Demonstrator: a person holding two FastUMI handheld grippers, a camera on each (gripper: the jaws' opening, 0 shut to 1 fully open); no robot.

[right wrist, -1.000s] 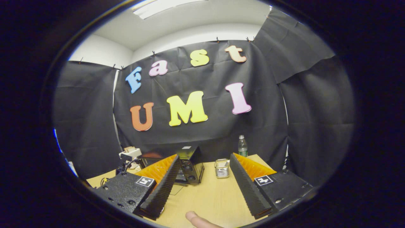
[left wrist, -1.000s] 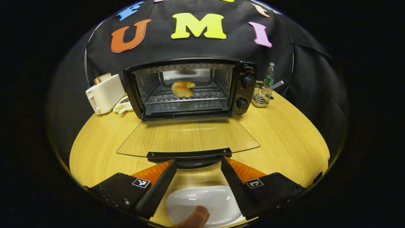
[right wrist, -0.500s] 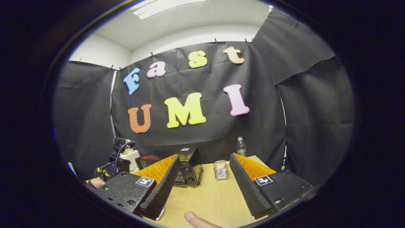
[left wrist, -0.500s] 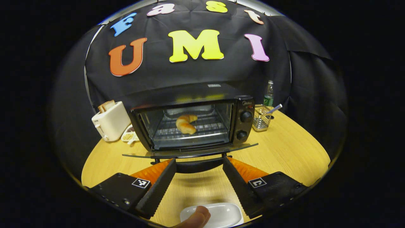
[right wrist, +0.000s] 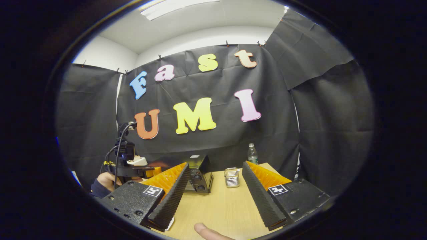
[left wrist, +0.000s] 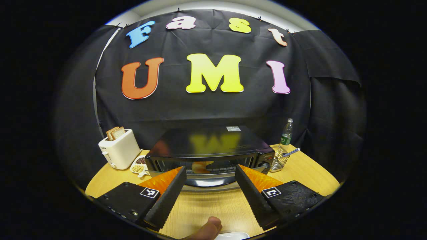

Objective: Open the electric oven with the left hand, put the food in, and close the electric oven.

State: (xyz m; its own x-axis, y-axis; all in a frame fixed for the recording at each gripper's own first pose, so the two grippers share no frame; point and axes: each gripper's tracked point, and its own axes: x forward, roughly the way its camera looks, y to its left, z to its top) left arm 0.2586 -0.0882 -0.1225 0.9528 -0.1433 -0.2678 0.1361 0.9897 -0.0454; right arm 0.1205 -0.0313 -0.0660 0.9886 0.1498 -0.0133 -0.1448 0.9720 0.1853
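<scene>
Wooden worktop [left wrist: 206, 206] carries the black electric oven [left wrist: 208, 146], its door raised nearly upright with the handle [left wrist: 208, 181] between the spread fingers of the left claw [left wrist: 209, 193], which grips nothing. Bread [left wrist: 201, 166] sits inside on the rack. Well apart, the right claw [right wrist: 216, 196] hovers released over bare wood.
</scene>
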